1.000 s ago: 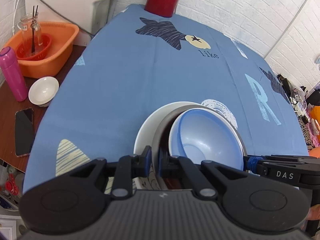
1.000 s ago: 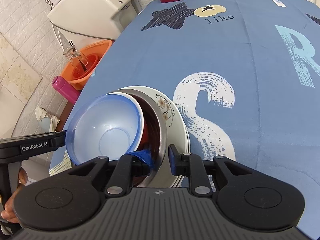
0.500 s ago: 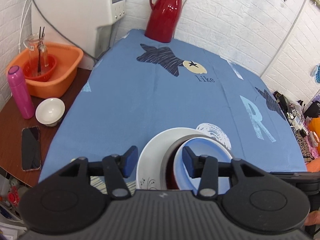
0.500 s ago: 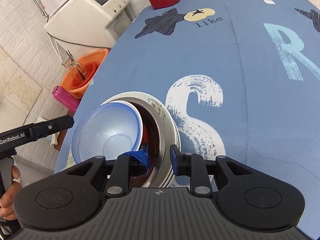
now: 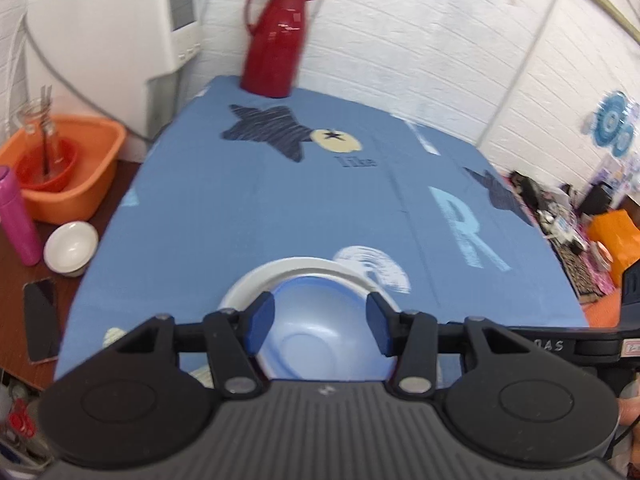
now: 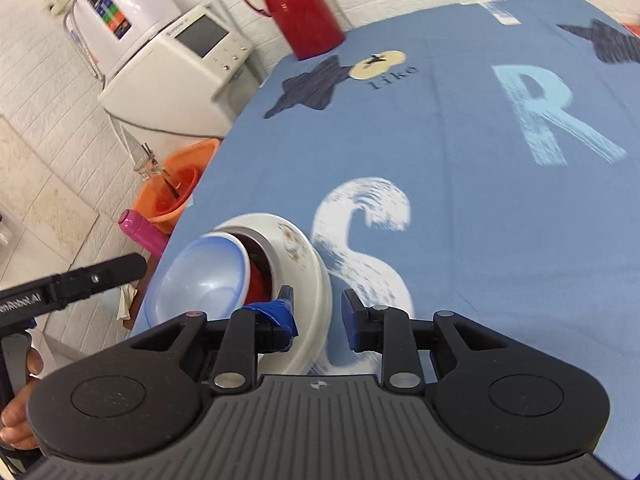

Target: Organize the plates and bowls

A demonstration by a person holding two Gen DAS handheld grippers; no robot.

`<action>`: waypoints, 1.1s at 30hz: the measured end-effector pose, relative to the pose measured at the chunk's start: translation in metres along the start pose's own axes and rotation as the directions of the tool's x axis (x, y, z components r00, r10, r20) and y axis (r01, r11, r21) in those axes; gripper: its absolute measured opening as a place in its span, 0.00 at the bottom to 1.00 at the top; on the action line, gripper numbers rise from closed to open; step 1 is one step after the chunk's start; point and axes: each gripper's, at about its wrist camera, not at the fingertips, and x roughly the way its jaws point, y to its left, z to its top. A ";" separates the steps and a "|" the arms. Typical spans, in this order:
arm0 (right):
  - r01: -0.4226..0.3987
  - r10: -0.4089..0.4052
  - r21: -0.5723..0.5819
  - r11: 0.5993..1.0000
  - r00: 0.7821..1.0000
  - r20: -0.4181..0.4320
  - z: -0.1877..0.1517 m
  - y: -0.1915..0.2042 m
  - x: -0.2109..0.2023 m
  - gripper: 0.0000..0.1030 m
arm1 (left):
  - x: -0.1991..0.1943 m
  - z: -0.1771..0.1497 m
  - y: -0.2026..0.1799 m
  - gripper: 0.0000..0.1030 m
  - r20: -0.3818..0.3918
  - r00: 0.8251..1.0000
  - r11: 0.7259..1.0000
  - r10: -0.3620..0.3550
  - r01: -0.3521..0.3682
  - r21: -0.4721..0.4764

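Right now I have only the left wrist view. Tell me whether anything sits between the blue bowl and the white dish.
Observer: Yes. The right wrist view shows a red bowl under the blue bowl, inside a grey metal bowl.
Operator: Report how the blue bowl sits.
Observer: It is tilted, not seated flat, and the red bowl shows past its rim.
Operator: Give me the right gripper.
Observer: The right gripper is open and holds nothing. One finger is over the stack and the other is outside the rim of the white dish.
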 end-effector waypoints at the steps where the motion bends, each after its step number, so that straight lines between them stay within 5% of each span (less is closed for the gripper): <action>1: 0.009 -0.009 0.018 1.000 1.000 -0.001 -0.007 -0.008 -0.005 0.09 | 0.001 -0.001 -0.011 0.46 -0.003 1.000 1.000 -0.023 0.023 0.018; 7: 0.084 -0.096 0.156 0.984 0.993 0.071 -0.050 -0.049 -0.036 0.11 | 0.007 -0.021 -0.076 0.53 0.018 0.990 0.983 -0.137 0.133 0.127; 12: 0.167 -0.228 0.322 0.932 0.960 0.164 -0.087 -0.071 -0.058 0.15 | 0.011 -0.047 -0.124 0.58 0.142 0.972 0.974 -0.187 0.165 0.154; 15: 0.102 -0.220 0.412 0.906 0.943 0.251 -0.104 -0.078 -0.070 0.16 | 0.017 -0.060 -0.149 0.58 0.141 0.976 0.979 -0.163 0.143 0.146; 17: 0.128 -0.224 0.358 0.925 0.944 0.242 -0.099 -0.076 -0.077 0.16 | 0.016 -0.067 -0.163 0.58 0.140 0.981 0.974 -0.131 0.101 0.205; 21: 0.207 -0.324 0.349 0.914 0.891 0.318 -0.097 -0.072 -0.092 0.19 | 0.007 -0.076 -0.171 0.58 0.158 0.982 0.972 -0.107 0.071 0.222; 27: 0.194 -0.342 0.424 0.885 0.888 0.307 -0.106 -0.081 -0.088 0.19 | 0.004 -0.089 -0.165 0.58 0.094 0.982 0.964 -0.164 0.139 0.228; 33: 0.276 -0.429 0.432 0.858 0.848 0.310 -0.117 -0.057 -0.097 0.20 | 0.002 -0.093 -0.159 0.58 0.076 0.975 0.946 -0.209 0.182 0.267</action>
